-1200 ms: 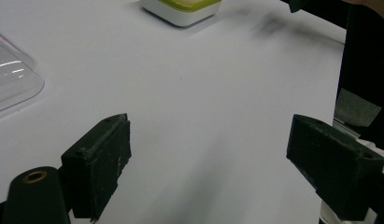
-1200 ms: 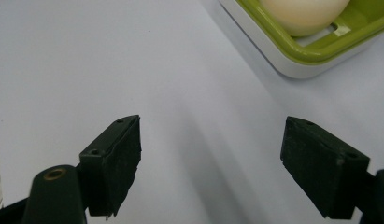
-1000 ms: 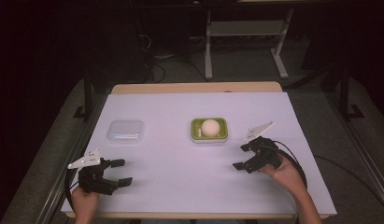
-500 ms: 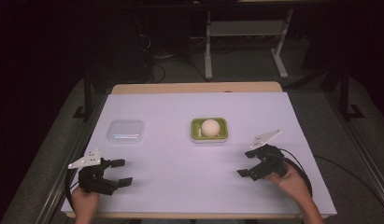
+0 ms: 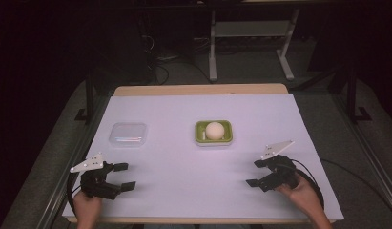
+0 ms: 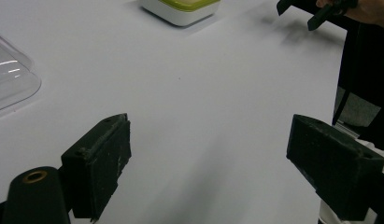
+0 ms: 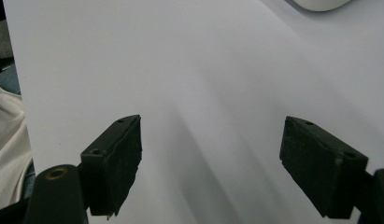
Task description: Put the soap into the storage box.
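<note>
A green-rimmed white dish (image 5: 213,133) holds a pale round ball (image 5: 214,130) at the table's middle; the dish (image 6: 180,8) sits at the top edge of the left gripper view. A clear plastic lid (image 5: 128,134) lies left of it, with its corner (image 6: 12,79) visible at the left edge. My left gripper (image 5: 124,175) rests open near the front left, jaws wide with nothing between them (image 6: 208,163). My right gripper (image 5: 254,172) is open at the front right, over bare sheet (image 7: 210,161). The right gripper (image 6: 316,11) also appears far off in the left gripper view.
A white sheet (image 5: 184,171) covers the table, with a wooden strip (image 5: 198,89) at the far edge. Beyond stand a metal stand's legs (image 5: 251,52) on dark floor. Cables trail from both grippers near the front edge.
My right gripper has drawn back toward the front edge and slightly right. The left gripper stays where it was.
</note>
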Motion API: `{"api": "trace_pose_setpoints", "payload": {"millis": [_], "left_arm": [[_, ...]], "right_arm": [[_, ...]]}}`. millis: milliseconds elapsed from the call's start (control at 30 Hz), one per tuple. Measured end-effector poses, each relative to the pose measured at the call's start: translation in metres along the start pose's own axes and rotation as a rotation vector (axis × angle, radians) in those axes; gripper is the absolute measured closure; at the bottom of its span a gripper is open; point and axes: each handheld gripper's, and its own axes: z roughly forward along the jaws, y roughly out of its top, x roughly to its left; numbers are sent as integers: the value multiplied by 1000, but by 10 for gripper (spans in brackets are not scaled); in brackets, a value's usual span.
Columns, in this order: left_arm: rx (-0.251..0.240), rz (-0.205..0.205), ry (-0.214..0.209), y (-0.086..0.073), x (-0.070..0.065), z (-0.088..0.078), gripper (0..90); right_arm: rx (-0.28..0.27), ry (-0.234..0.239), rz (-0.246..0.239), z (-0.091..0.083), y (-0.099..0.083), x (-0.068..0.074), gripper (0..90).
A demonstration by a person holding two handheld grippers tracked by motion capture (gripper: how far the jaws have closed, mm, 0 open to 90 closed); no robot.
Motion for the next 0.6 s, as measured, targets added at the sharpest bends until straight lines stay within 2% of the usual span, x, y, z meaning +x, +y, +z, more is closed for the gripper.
{"api": "trace_pose_setpoints", "payload": {"millis": [300,600], "left_arm": [[-2,4,-1,0,0,-1,131],[0,5,2,0,0,-1,132]], "right_arm": [[-19,-6,8,-1,-15,9,199],[-49,-33,3,-7,-28,27,196]]}}
